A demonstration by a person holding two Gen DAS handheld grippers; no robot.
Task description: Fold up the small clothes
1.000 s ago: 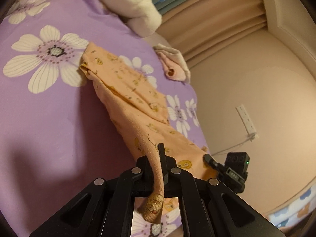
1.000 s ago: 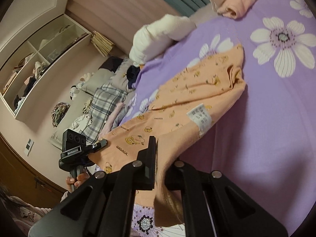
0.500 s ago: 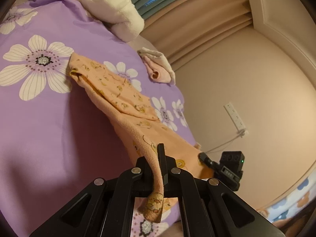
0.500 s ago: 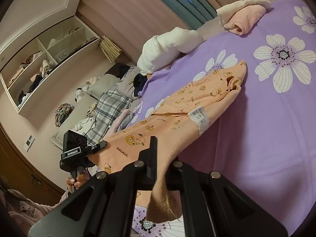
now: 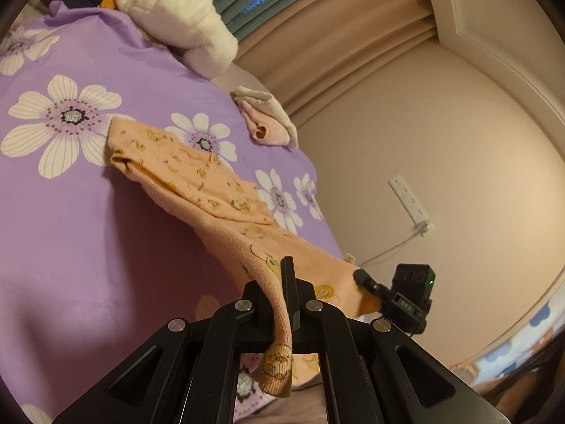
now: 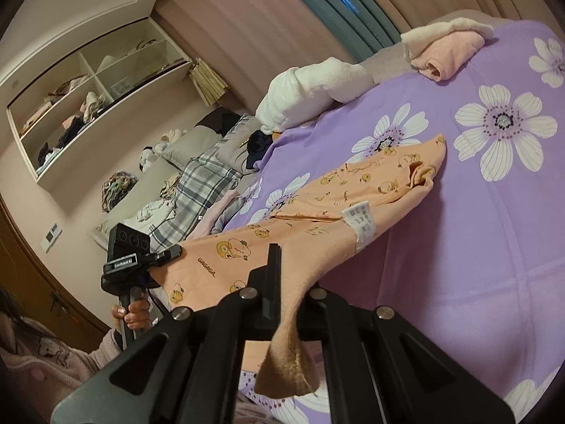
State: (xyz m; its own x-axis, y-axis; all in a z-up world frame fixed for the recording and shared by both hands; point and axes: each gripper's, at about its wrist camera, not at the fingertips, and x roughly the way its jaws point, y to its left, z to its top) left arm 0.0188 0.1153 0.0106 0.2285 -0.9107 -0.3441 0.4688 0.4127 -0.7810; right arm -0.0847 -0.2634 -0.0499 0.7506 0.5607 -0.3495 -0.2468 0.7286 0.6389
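A small orange garment with yellow cartoon prints [image 5: 197,180] hangs stretched above the purple flowered bedspread [image 5: 70,212]; only its far end rests on the bed. My left gripper [image 5: 280,282] is shut on one near corner, whose cuff dangles below the jaws. My right gripper [image 6: 282,275] is shut on the other near corner, which droops in front. The garment [image 6: 317,226] shows a white care label [image 6: 362,221]. Each gripper shows in the other's view: the right gripper [image 5: 363,277] and the left gripper [image 6: 173,252].
A rolled pink and cream cloth [image 5: 265,120] lies at the bed's far edge. A white plush bundle [image 5: 176,10] sits near the curtains. Plaid and grey clothes [image 6: 201,190] are piled beside the bed. A wall shelf [image 6: 88,95] and a wall socket [image 5: 409,201] are in view.
Both grippers have lifted and pulled back with the garment held. More of it now hangs off the bed, and its far end has slid toward me.
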